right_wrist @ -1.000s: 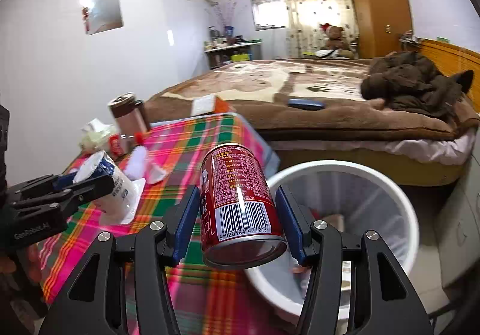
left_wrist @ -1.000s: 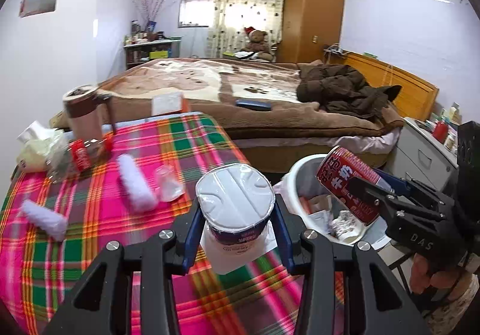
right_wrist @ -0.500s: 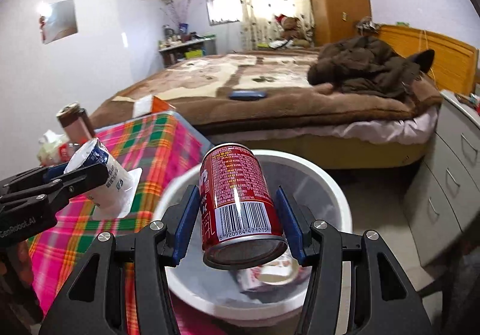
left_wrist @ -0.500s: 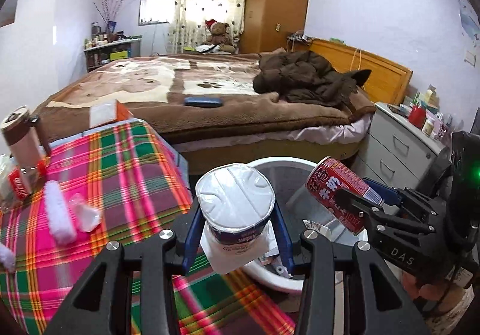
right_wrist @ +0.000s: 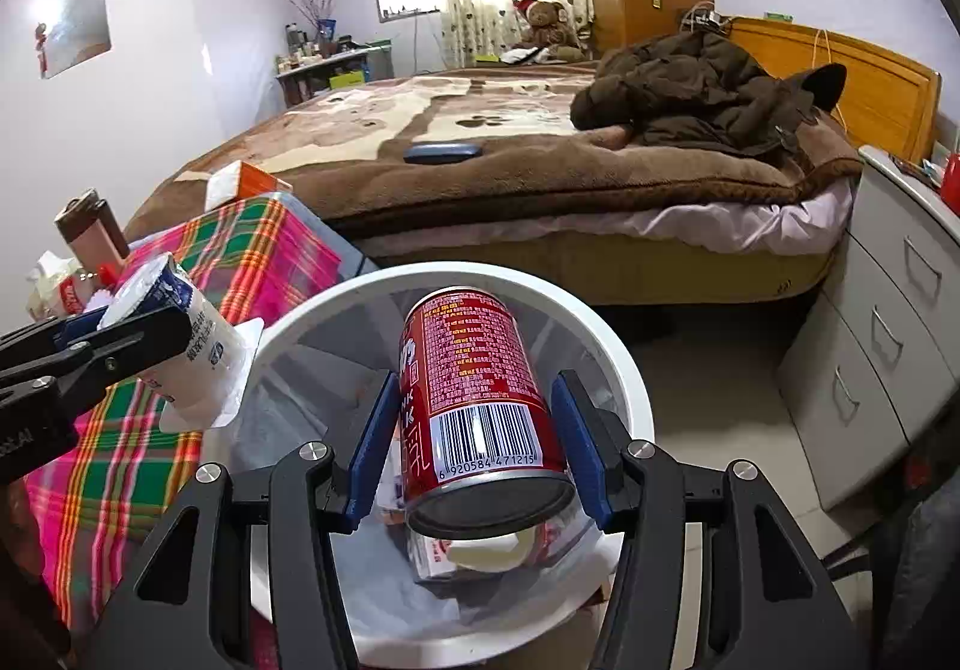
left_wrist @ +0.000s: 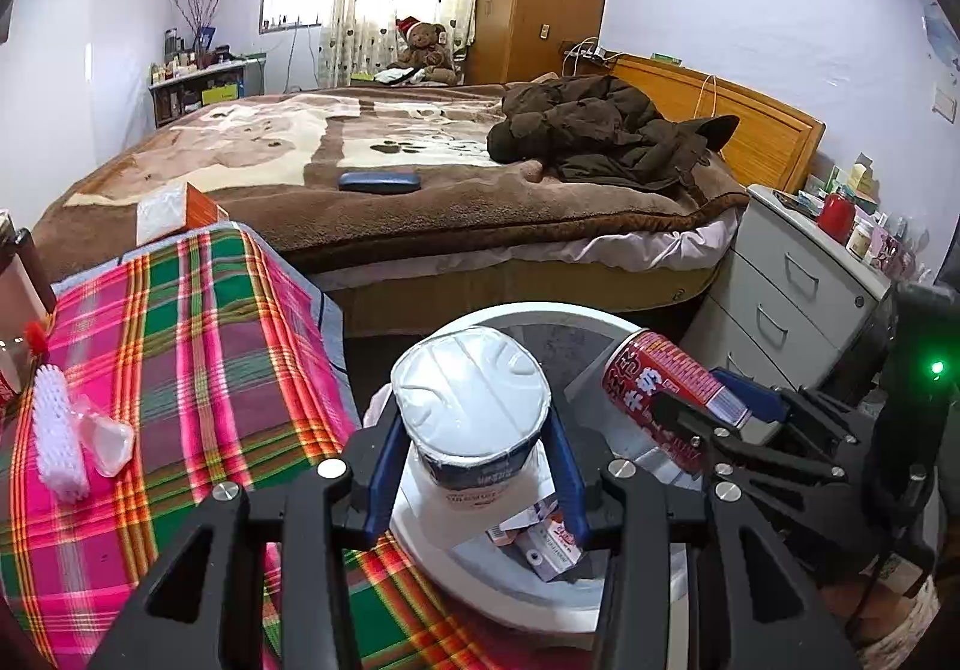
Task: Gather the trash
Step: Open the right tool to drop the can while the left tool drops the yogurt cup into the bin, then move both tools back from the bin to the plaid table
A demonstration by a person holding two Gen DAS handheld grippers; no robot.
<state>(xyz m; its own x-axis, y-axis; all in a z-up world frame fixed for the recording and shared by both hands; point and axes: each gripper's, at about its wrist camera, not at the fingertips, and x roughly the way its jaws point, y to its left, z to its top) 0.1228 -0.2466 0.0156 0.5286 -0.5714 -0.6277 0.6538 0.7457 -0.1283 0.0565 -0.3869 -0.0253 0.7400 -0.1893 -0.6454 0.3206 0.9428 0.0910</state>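
The left gripper (left_wrist: 471, 466) is clamped on a yogurt cup (left_wrist: 471, 406); the right gripper (right_wrist: 477, 454) is clamped on a red can (right_wrist: 480, 400). Both hang over the white bin (right_wrist: 624, 364) below them. Neither is dropped yet; a brush (left_wrist: 57, 430) lies on the table to the left.

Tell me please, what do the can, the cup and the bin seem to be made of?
Can: likely metal, glossy red print, bare grey rim at the end.
Cup: probably thin plastic, matte white, with a creased foil-like lid.
Bin: seems smooth white plastic at the rim, lined with a thin clear bag.
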